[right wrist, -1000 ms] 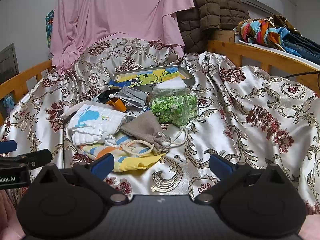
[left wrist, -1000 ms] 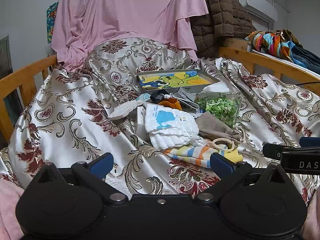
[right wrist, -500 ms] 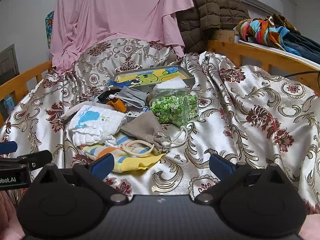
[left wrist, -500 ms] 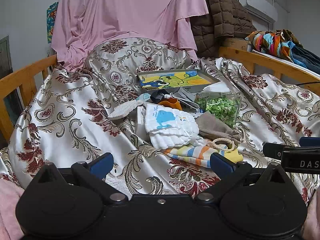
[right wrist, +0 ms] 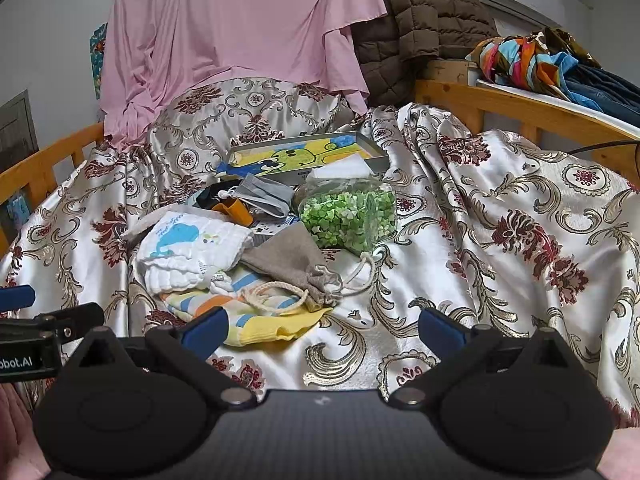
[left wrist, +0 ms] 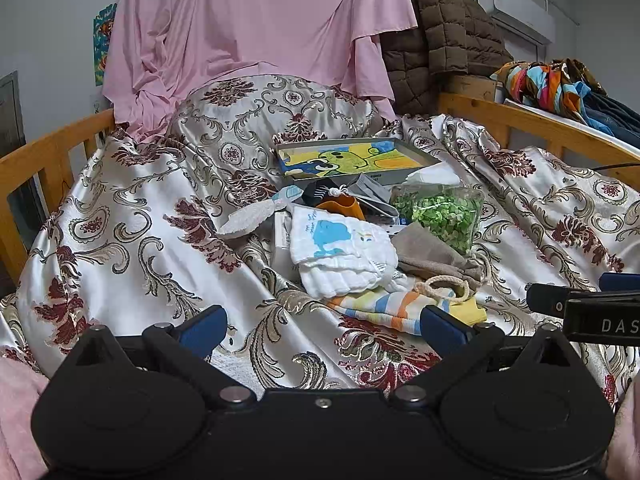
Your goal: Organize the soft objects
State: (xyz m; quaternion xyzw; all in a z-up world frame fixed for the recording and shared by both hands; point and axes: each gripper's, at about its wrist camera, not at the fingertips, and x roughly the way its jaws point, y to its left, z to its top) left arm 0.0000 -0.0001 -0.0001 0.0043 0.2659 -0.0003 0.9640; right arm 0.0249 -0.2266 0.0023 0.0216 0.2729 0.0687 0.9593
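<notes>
Both grippers are just hanging low over the near edge of the bed, side by side, pointed straight at the pile. The left gripper [left wrist: 322, 326] has its blue-tipped fingers [left wrist: 204, 324] spread wide with nothing between them, only the floral satin bedspread [left wrist: 120, 216] underneath. The right gripper [right wrist: 322, 326] is the same: jaws spread apart, empty, level, aimed forward. Each one pokes into the other's camera from the side, so they're close together.

The soft stuff sits in a heap around the middle of the bed, well ahead of both grippers. Closest is a striped cloth [right wrist: 256, 312], yellow, orange and blue, lying flat, with a loop of cream cord [right wrist: 276, 294] on top. A folded white muslin cloth with a blue whale print [left wrist: 340, 252] overlaps its far-left part. Just right of that is a grey-brown drawstring pouch [right wrist: 292, 264], resting partly on the striped cloth, its strings trailing toward a clear bag of green bits [right wrist: 348, 218]. Behind those are a grey face mask [right wrist: 260, 196], something orange [right wrist: 236, 210] and a white fluffy item [left wrist: 252, 218] off to the left.

Farther back, a shallow tin tray with a cartoon print [left wrist: 352, 158] leans on the bedspread hump. A pink sheet [left wrist: 256, 28] and a brown quilted jacket [left wrist: 444, 40] hang behind, and wooden bed rails [left wrist: 52, 148] run along both sides.
</notes>
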